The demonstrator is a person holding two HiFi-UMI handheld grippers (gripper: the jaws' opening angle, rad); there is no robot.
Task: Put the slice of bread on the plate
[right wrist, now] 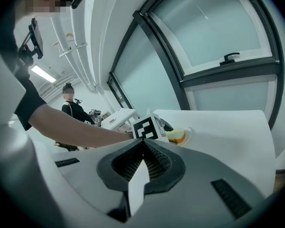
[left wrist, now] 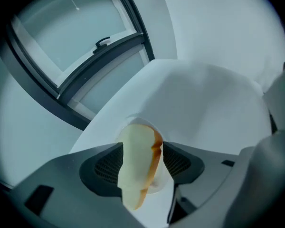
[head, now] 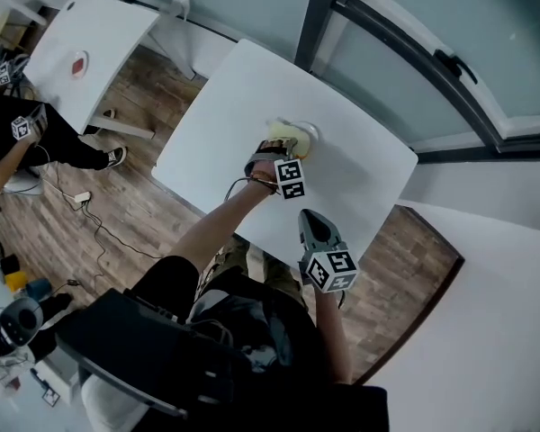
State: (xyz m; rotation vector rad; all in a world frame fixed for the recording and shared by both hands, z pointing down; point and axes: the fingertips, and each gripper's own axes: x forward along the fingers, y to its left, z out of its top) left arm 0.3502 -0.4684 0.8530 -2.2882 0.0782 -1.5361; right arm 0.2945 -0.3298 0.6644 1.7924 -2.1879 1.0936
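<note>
A slice of bread (left wrist: 137, 165) with a brown crust stands on edge between the jaws of my left gripper (left wrist: 142, 151), its far end over a small white plate (left wrist: 157, 188). The pads stand beside the slice without pressing it, so this gripper is open. In the head view the left gripper (head: 282, 149) points steeply down at the plate (head: 309, 133) and the bread (head: 284, 131) near the table's far edge. My right gripper (head: 310, 221) hangs over the near edge, shut and empty, its tips (right wrist: 143, 141) meeting. From there the bread (right wrist: 178, 137) shows beyond the left gripper's marker cube (right wrist: 147, 127).
The white table (head: 360, 178) stands by a dark-framed window (head: 405, 34). A second white table (head: 99, 25) with a small red item (head: 78, 64) is at the upper left, with another person (head: 18, 142) beside it. Cables lie on the wooden floor (head: 117, 232).
</note>
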